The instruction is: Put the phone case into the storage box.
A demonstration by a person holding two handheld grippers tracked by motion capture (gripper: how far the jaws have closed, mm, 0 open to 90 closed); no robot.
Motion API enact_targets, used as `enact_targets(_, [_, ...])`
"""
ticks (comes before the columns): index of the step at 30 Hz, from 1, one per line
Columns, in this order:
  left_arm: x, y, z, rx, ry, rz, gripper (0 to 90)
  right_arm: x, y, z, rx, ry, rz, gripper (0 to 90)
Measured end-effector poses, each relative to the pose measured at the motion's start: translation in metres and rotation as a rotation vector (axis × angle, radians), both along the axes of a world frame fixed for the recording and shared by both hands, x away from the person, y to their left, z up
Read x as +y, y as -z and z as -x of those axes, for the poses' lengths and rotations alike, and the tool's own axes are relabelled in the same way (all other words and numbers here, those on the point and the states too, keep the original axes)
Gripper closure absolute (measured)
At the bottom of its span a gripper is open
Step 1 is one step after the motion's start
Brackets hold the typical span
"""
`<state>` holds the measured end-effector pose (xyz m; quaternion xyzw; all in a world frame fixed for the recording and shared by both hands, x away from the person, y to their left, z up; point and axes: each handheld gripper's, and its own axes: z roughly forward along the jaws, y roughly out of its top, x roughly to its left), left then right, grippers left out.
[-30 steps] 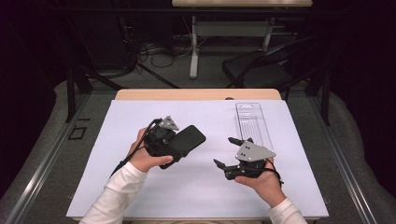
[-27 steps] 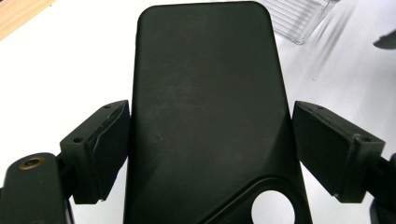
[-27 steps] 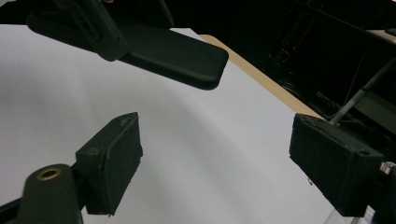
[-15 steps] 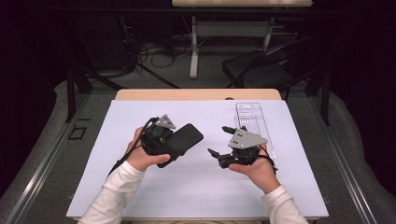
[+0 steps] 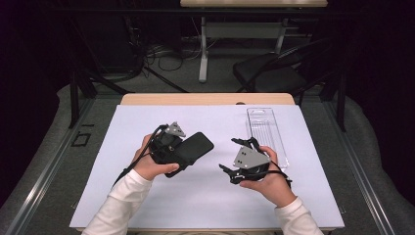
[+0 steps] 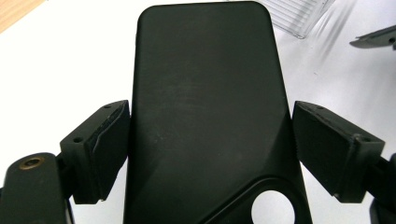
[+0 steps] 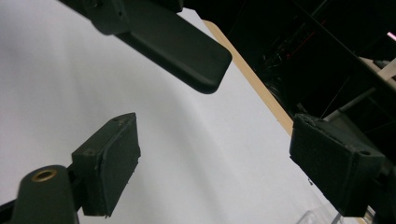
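White-sheeted counter (image 5: 147,205) up front, dark room with cables and a chair beyond its far edge. Left tongs (image 5: 182,150) clamped across the lower sides of a black phone case (image 5: 199,145), pads pressing both long edges, case lifted off the sheet and angled toward the middle, camera cut-out down near the hand. Right tongs (image 5: 234,155) spread wide, holding nothing, tipped toward the free rounded end of the case and a little apart from it. Clear plastic packaging tray (image 5: 266,128) flat on the sheet just behind the right hand (image 5: 271,183). Probably a hand-over or a two-handed regrip of the case. To do it well: hold the left grip steady and level, bring the right tongs squarely over the free end so that both pads meet the long edges and not a corner, close fully before easing the left grip, and avoid sweeping the tray with the cable or wrist.
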<state>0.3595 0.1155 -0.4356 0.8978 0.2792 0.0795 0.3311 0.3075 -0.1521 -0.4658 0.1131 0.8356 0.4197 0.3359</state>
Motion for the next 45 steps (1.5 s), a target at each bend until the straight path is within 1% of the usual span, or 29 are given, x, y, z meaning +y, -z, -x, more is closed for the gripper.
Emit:
enact_targets(2, [0.0, 0.0, 0.0, 0.003, 0.002, 0.003, 14.3, 0.002, 0.001, 0.002, -0.024, -0.01, 0.02, 17.0])
enact_targets(4, [0.0, 0.0, 0.001, 0.007, 0.006, 0.007, 14.3, 0.004, 0.003, 0.004, -0.05, -0.014, 0.053, 17.7])
enact_targets(5, [0.0, 0.0, 0.001, 0.009, 0.01, 0.007, 14.3, 0.005, 0.004, 0.005, -0.06, -0.013, 0.073, 18.4])
enact_targets(6, [0.0, 0.0, 0.001, 0.012, 0.014, 0.006, 14.3, 0.006, 0.005, 0.005, -0.082, -0.016, 0.101, 19.4])
enact_targets(8, [-0.001, 0.0, 0.002, 0.006, 0.01, 0.003, 14.3, 0.008, 0.007, 0.007, -0.124, -0.023, 0.152, 19.9])
enact_targets(10, [-0.001, -0.001, 0.002, 0.011, 0.021, 0.002, 14.3, 0.01, 0.01, 0.009, -0.157, -0.03, 0.186, 22.6])
enact_targets(12, [-0.002, -0.001, 0.003, 0.006, 0.019, 0.001, 14.3, 0.011, 0.012, 0.01, -0.19, -0.046, 0.227, 23.3])
enact_targets(14, [-0.002, 0.0, 0.003, 0.008, 0.018, 0.002, 14.3, 0.013, 0.014, 0.012, -0.227, -0.067, 0.25, 24.1])
enact_targets(15, [-0.003, 0.0, 0.003, 0.012, 0.02, 0.003, 14.3, 0.013, 0.015, 0.013, -0.234, -0.069, 0.258, 24.3])
enact_targets(17, [-0.003, 0.0, 0.003, 0.014, 0.027, -0.001, 14.3, 0.014, 0.016, 0.013, -0.264, -0.086, 0.285, 24.2])
enact_targets(20, [-0.005, 0.001, 0.004, 0.013, 0.027, -0.003, 14.3, 0.015, 0.017, 0.014, -0.274, -0.084, 0.302, 25.8])
enact_targets(21, [-0.005, 0.001, 0.004, 0.015, 0.029, -0.003, 14.3, 0.015, 0.018, 0.015, -0.275, -0.08, 0.298, 26.4])
enact_targets(22, [-0.005, 0.001, 0.004, 0.015, 0.031, -0.005, 14.3, 0.015, 0.017, 0.015, -0.294, -0.091, 0.312, 26.7])
enact_targets(24, [-0.005, 0.001, 0.004, 0.015, 0.03, -0.005, 14.3, 0.016, 0.018, 0.016, -0.291, -0.082, 0.305, 28.0])
enact_targets(25, [-0.005, 0.001, 0.004, 0.016, 0.031, -0.005, 14.3, 0.016, 0.017, 0.016, -0.303, -0.086, 0.32, 28.4])
enact_targets(26, [-0.005, 0.001, 0.004, 0.016, 0.031, -0.005, 14.3, 0.016, 0.017, 0.016, -0.308, -0.084, 0.323, 28.8])
enact_targets(29, [-0.005, 0.001, 0.004, 0.016, 0.032, -0.004, 14.3, 0.016, 0.017, 0.017, -0.305, -0.083, 0.326, 30.5])
enact_targets(30, [-0.005, 0.001, 0.005, 0.013, 0.029, -0.004, 14.3, 0.016, 0.018, 0.016, -0.318, -0.088, 0.323, 30.5])
enact_targets(31, [-0.006, 0.001, 0.005, 0.014, 0.029, -0.003, 14.3, 0.016, 0.017, 0.016, -0.32, -0.081, 0.341, 30.9])
enact_targets(32, [-0.006, 0.001, 0.005, 0.014, 0.029, -0.004, 14.3, 0.016, 0.018, 0.017, -0.312, -0.076, 0.333, 31.5])
enact_targets(34, [-0.006, 0.001, 0.005, 0.014, 0.034, -0.006, 14.3, 0.017, 0.018, 0.017, -0.324, -0.085, 0.34, 31.9])
enact_targets(35, [-0.006, 0.001, 0.005, 0.017, 0.037, -0.007, 14.3, 0.017, 0.019, 0.017, -0.333, -0.093, 0.333, 32.1])
enact_targets(36, [-0.007, 0.002, 0.005, 0.018, 0.037, -0.008, 14.3, 0.017, 0.019, 0.018, -0.322, -0.08, 0.336, 32.4])
enact_targets(37, [-0.008, 0.002, 0.006, 0.013, 0.034, -0.01, 14.3, 0.017, 0.018, 0.018, -0.334, -0.087, 0.344, 32.7])
enact_targets(39, [-0.009, 0.002, 0.006, 0.018, 0.045, -0.014, 14.3, 0.018, 0.019, 0.017, -0.344, -0.092, 0.342, 33.2])
enact_targets(40, [-0.01, 0.003, 0.006, 0.016, 0.048, -0.017, 14.3, 0.018, 0.019, 0.018, -0.342, -0.089, 0.353, 33.5])
enact_targets(41, [-0.011, 0.004, 0.007, 0.015, 0.048, -0.019, 14.3, 0.018, 0.02, 0.018, -0.337, -0.083, 0.354, 33.6])
enact_targets(42, [-0.012, 0.004, 0.007, 0.017, 0.052, -0.021, 14.3, 0.019, 0.021, 0.018, -0.341, -0.091, 0.356, 33.8])
enact_targets(45, [-0.015, 0.006, 0.008, 0.017, 0.059, -0.028, 14.3, 0.02, 0.022, 0.017, -0.35, -0.102, 0.383, 34.6])
